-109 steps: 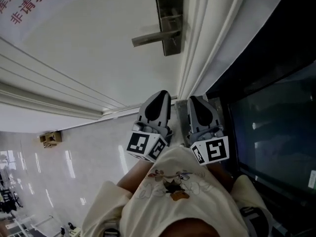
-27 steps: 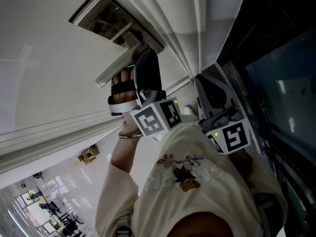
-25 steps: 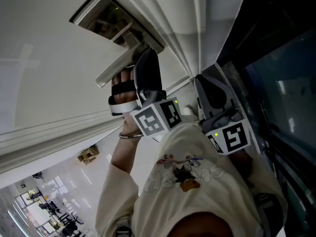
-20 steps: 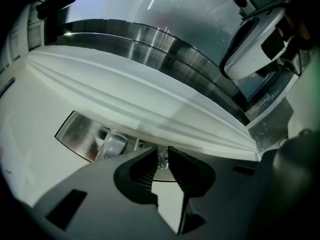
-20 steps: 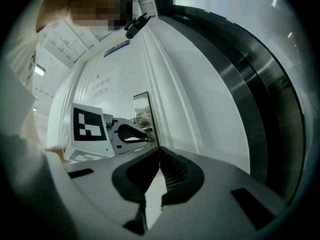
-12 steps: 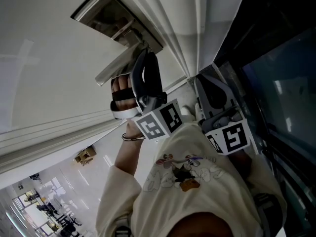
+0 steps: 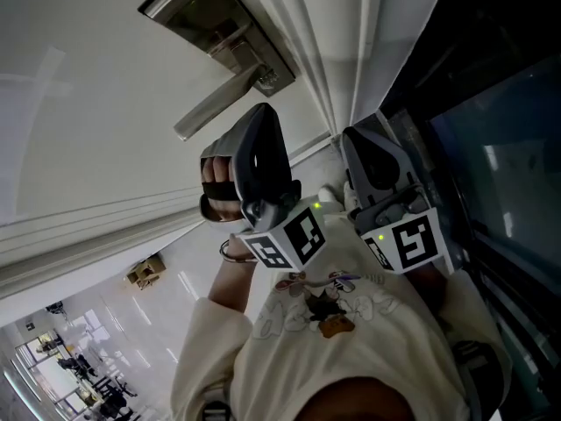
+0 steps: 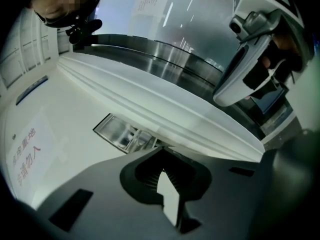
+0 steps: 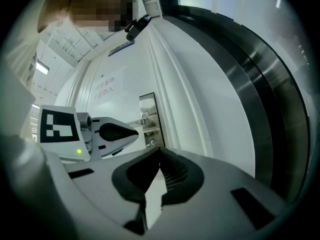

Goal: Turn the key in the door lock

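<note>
The metal lock plate sits high on the white door, with its lever handle pointing down-left. A small key or knob shows at the cylinder; which it is I cannot tell. My left gripper hangs just below the lock, clear of it, shut with nothing between its jaws. In the left gripper view its tips meet just under the lock plate. My right gripper is held close to the body at the right, shut and holding nothing. The right gripper view shows the lock plate and left gripper.
White door-frame mouldings run beside the lock. A dark glass panel fills the right side. Below lies a glossy floor with a small brown box. Red lettering is printed higher on the door.
The left gripper has drawn back from the lock and handle toward the person; its tip had been up against the lock. The right gripper has stayed put.
</note>
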The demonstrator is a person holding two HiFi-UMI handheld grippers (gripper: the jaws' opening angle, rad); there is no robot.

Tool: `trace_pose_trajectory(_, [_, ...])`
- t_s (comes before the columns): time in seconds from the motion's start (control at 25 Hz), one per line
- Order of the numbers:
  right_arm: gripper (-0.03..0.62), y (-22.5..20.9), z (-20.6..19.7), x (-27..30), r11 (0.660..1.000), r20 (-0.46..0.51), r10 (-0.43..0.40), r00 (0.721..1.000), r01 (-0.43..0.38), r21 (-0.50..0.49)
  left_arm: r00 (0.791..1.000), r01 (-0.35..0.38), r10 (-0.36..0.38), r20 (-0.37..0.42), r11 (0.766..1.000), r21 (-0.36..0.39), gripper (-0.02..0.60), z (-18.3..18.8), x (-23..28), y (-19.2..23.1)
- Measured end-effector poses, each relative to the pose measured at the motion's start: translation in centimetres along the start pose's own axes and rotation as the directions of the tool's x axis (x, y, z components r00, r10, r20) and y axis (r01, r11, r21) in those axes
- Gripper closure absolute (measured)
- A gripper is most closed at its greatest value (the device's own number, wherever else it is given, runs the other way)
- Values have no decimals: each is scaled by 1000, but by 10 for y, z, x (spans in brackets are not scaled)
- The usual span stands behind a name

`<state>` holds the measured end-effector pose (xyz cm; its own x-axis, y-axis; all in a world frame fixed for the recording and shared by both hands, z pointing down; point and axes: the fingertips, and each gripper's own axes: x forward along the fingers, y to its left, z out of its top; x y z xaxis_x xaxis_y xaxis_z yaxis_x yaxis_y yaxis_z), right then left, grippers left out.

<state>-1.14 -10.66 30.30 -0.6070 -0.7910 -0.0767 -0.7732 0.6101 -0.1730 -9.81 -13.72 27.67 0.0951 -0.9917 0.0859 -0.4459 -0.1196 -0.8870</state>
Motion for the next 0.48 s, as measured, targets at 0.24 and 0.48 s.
trace_pose_trajectory(0.24, [588,9,4,4,999,-2,13,1000,-13,-36,1000,-3,8,24,982,-190,575,-2,-19,6])
trace_pose_trajectory(0.48, [588,15,11,8,997,7,32,999,-32,-66,998,10,13,59,927,-376,577,-12,-35,7])
